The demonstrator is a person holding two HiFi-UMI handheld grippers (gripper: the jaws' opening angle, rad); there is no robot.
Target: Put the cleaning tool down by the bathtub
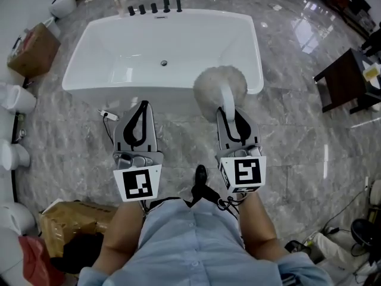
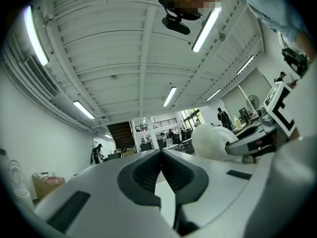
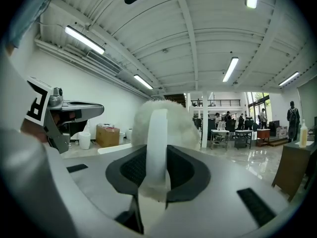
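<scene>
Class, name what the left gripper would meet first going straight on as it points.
Probably the bathtub, at its near wall; height is unclear, so the left gripper might pass above it.

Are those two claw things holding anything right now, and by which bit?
The right gripper clamps the fluffy cleaning tool by its white handle; the left gripper is shut on nothing.

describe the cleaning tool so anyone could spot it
Find the big white bathtub. At its near right corner, the right hand-held gripper holds the cleaning tool: a round fluffy white head on a flat white handle, the only fuzzy thing there.
</scene>
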